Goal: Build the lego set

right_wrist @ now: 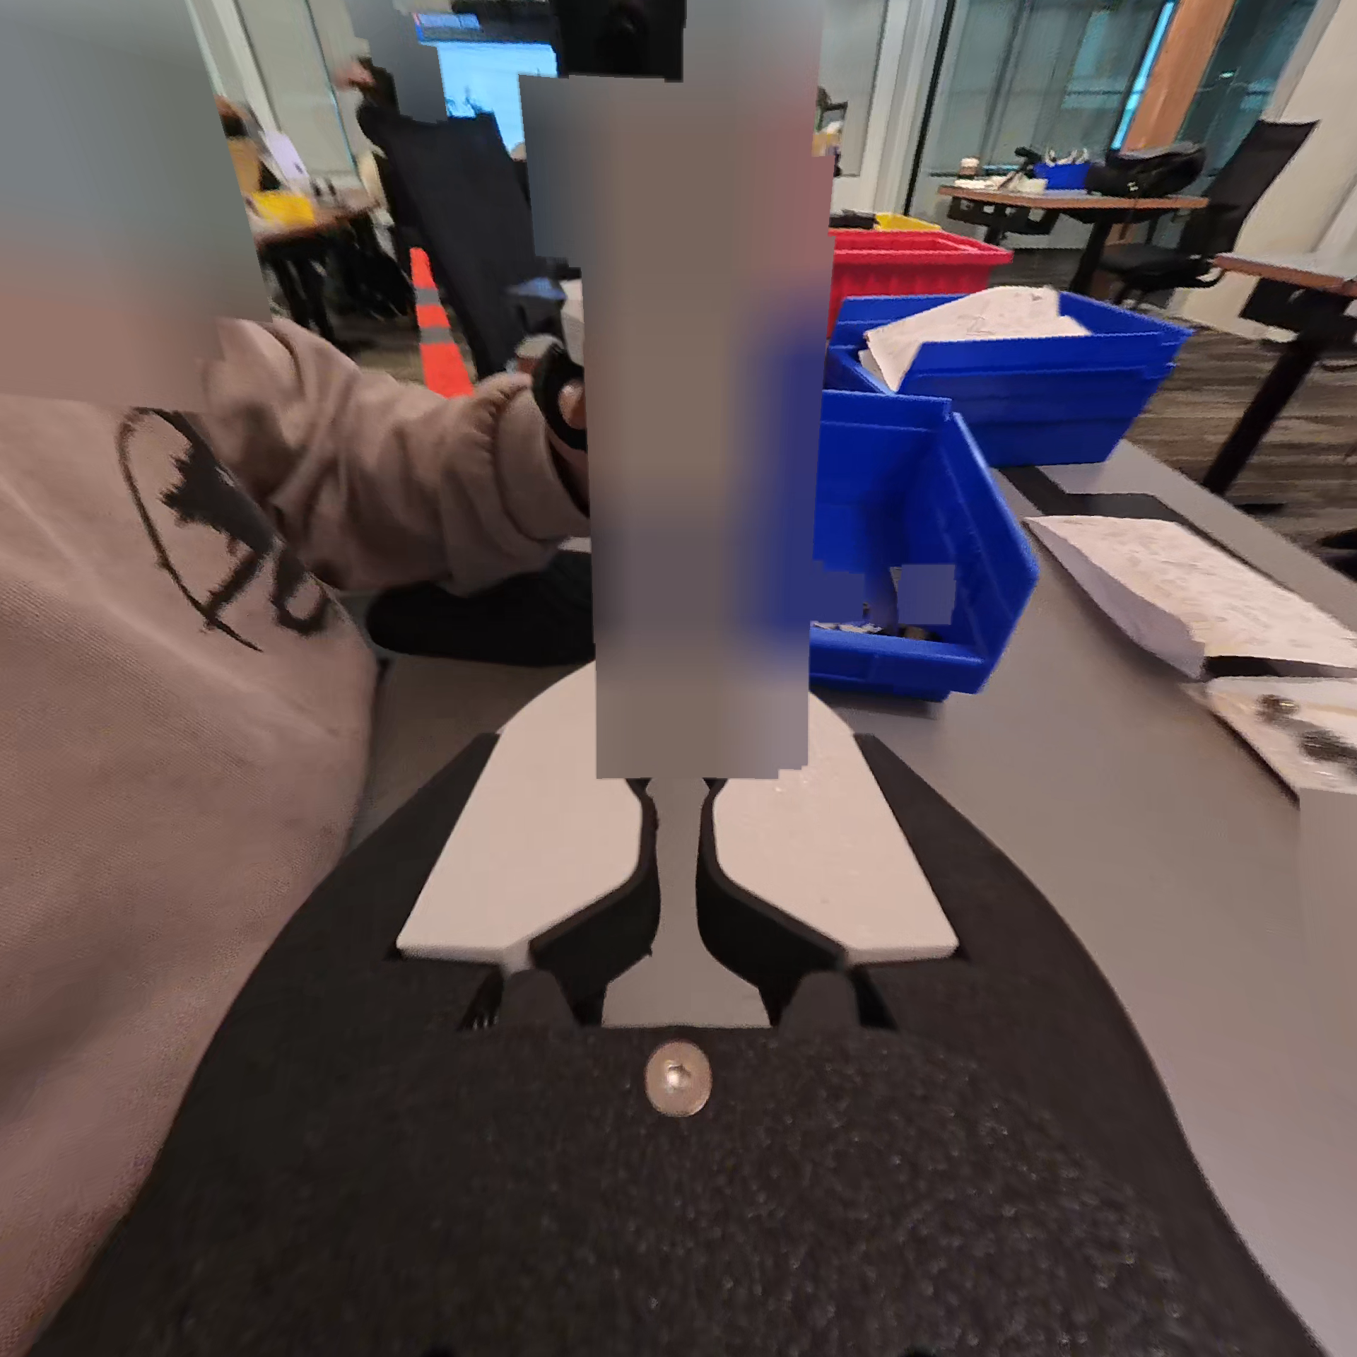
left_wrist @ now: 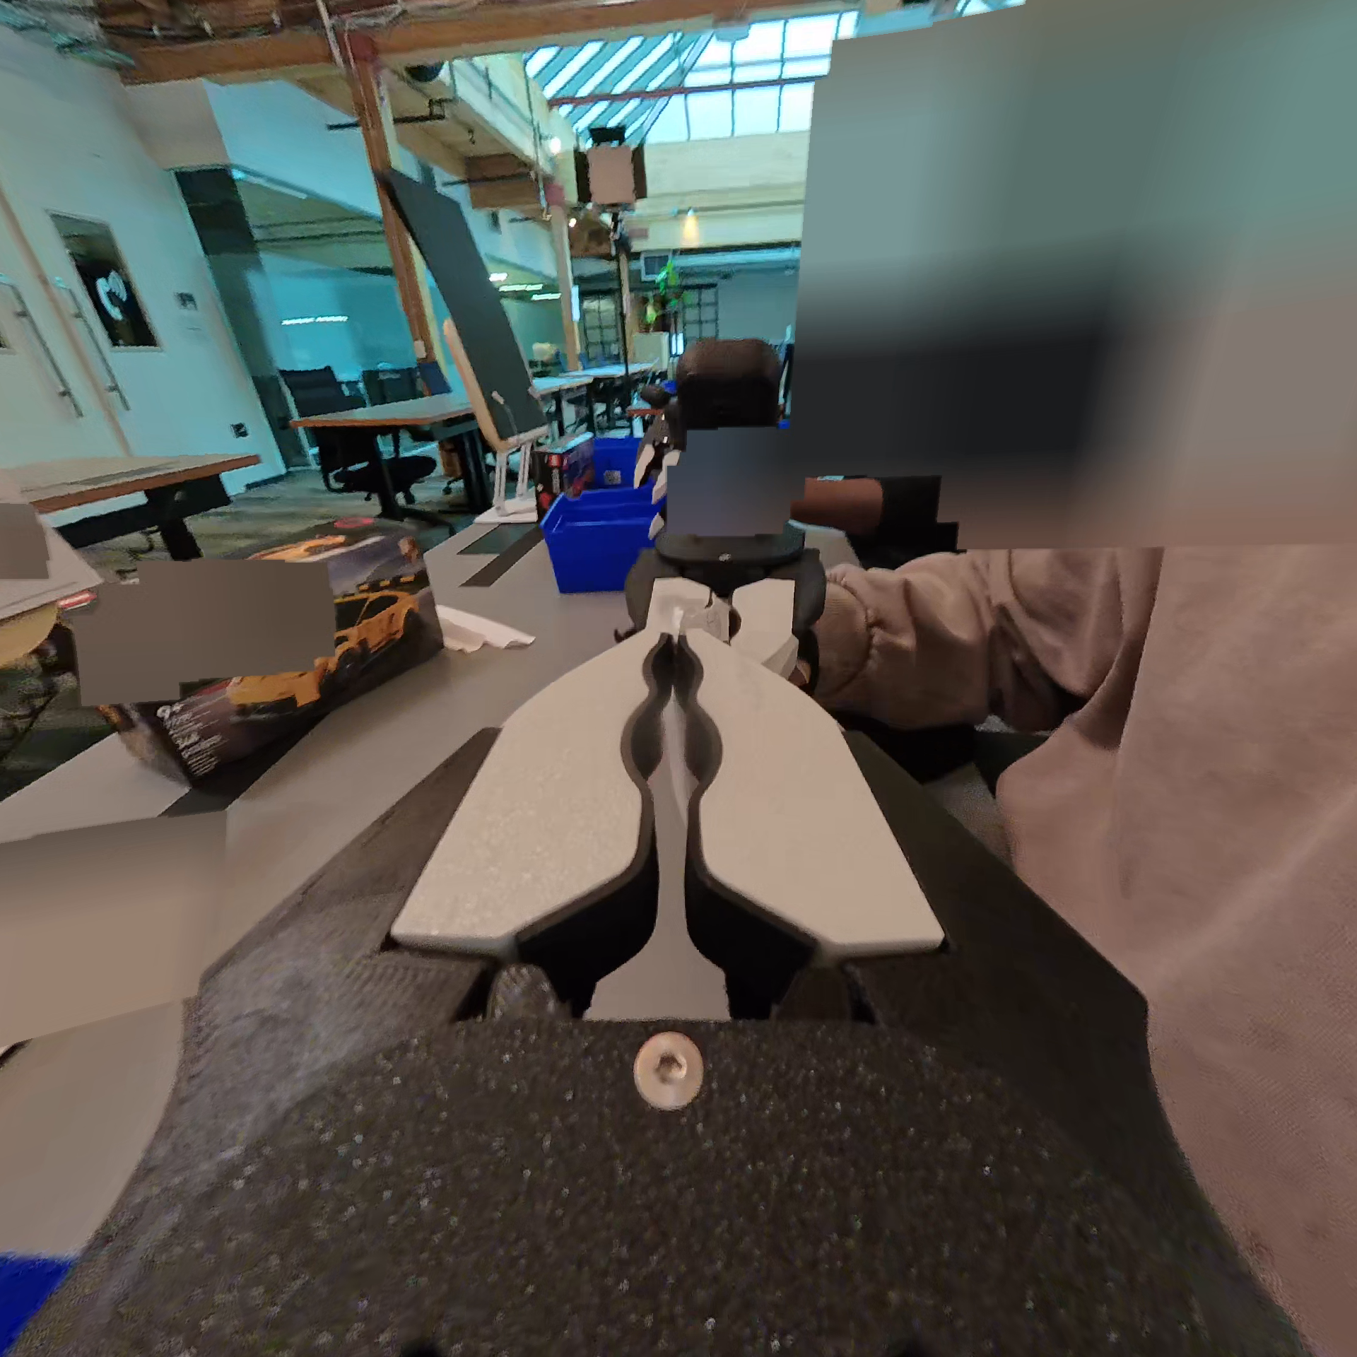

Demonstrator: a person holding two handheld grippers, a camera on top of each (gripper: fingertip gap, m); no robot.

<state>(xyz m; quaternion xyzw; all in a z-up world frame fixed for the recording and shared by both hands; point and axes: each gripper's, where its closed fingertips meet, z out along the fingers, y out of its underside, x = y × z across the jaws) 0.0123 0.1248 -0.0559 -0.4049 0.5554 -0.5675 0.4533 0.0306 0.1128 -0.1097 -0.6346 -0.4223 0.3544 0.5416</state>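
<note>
My left gripper (left_wrist: pixel 674 640) is shut, and a thin white plastic piece (left_wrist: pixel 678 734) runs edge-on between its fingers and sticks out past the tips. My right gripper (left_wrist: pixel 716 613) faces it head-on, tips close to the left tips at the same white piece. In the right wrist view its white fingers (right_wrist: pixel 543 844) stand close together with a narrow gap. A blurred patch hides their tips and what they hold. Both grippers are held above the grey table (left_wrist: pixel 352 771).
A lego box with a yellow car (left_wrist: pixel 367 617) lies at the left, crumpled white paper (left_wrist: pixel 477 631) beside it. Blue bins (right_wrist: pixel 918 543) and a red bin (right_wrist: pixel 910 264) stand behind. An instruction booklet (right_wrist: pixel 1175 587) and a bag of dark parts (right_wrist: pixel 1292 727) lie at the right. The person's sleeve (left_wrist: pixel 954 639) is close.
</note>
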